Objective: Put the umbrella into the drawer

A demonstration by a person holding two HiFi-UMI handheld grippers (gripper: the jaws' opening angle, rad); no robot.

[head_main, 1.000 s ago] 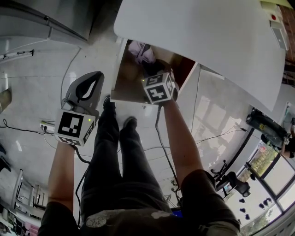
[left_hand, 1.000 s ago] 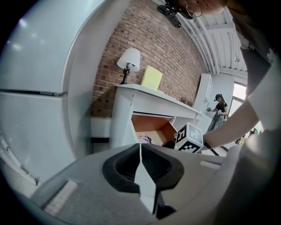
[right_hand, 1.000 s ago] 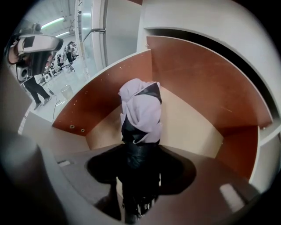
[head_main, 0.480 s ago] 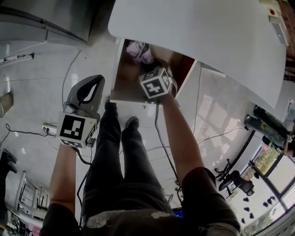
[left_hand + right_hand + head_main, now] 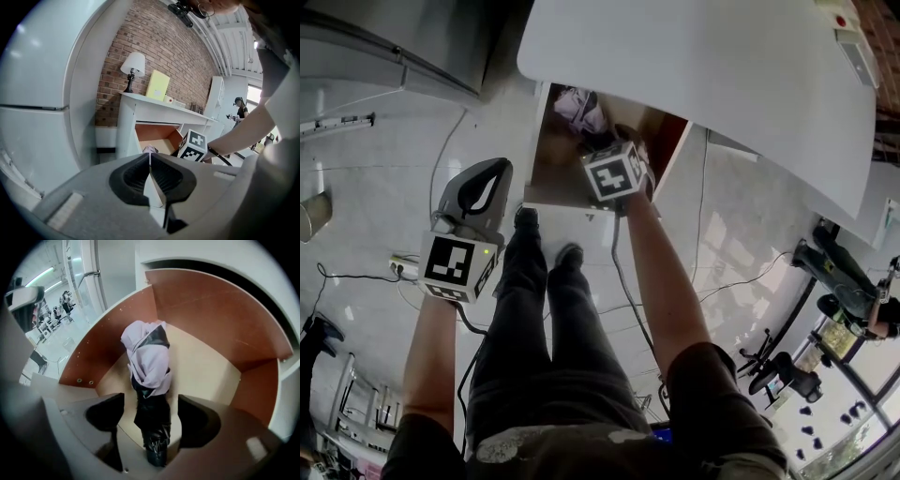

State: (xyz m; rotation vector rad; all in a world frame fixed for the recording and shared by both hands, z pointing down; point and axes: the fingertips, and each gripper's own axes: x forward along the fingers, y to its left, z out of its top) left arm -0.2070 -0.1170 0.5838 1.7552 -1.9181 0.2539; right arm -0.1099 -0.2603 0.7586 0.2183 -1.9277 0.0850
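**Setting:** glossy white floor (image 5: 375, 187). A white worktop (image 5: 703, 84) has one drawer (image 5: 206, 319) pulled out beneath it, with brown walls and a pale base.

**Item 1, umbrella (image 5: 150, 366):** folded, with a lilac canopy above a black lower part.
- Location: lying on the drawer's base, inside its walls.
- Long axis: it runs from your right fingers (image 5: 199, 420) away toward the drawer's far end. The black end is nearest you and the lilac end lies beyond.

**Item 2, your right gripper (image 5: 151, 420):** directly over the black end, pointing steeply down into the drawer.
- Its fingers are spreading, one on each side of the black end.
- A gap shows on both sides, so nothing is pinched.

**Item 3, your left gripper (image 5: 151, 176):** fingers pressed together and empty. It is held over the floor, well apart from the drawer on its left, and is plainly the farther hand.

**Note:** the umbrella appears delivered. It lies lengthwise between the spread fingers, so you would likely do best to draw the right gripper straight back along its own line. Moving it sideways could let a finger drag the black end.
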